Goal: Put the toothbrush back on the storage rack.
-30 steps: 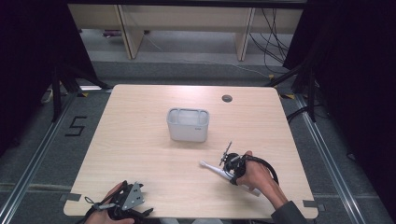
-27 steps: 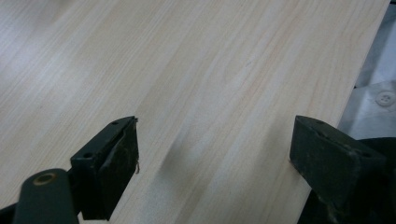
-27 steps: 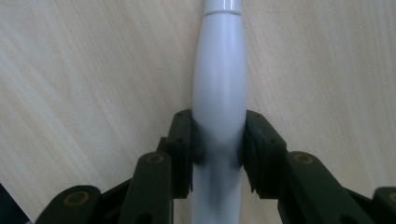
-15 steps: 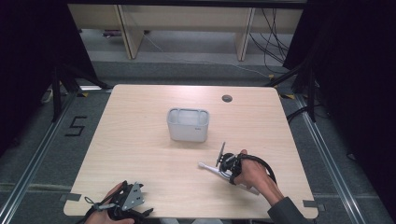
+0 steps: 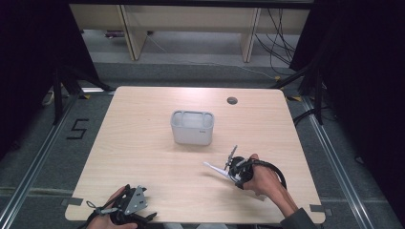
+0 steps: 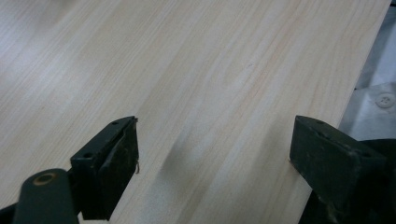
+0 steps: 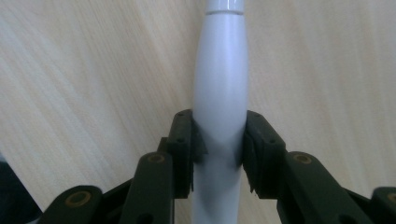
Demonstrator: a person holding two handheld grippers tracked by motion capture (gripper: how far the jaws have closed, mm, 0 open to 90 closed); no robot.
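The right tongs (image 5: pixel 233 168) are gripping a white pen-shaped tool (image 7: pixel 220 84), and in the right gripper view the two pads are pressing on either side of its thick middle, so the jaws are standing only part closed around it. The tool's long axis is running straight ahead along the tongs, out past the tips. In the high view its pale pointed end (image 5: pixel 213 167) is sticking out to the left of the hand, low over the table (image 5: pixel 143 143), on the near right part of it.

The grey bin (image 5: pixel 192 127) is standing open-topped near the middle of the table, up and to the left of the held tool and well apart from it. The tool is lying close to level and pointing left across the table, not toward the bin's mouth, so I judge the next move is calling for a lift and a tilt of the tip downward over the bin.

The left tongs (image 5: pixel 126 205) are resting at the near left edge, jaws wide apart with bare wood between them, farther from the bin than the right hand (image 5: pixel 260 179).
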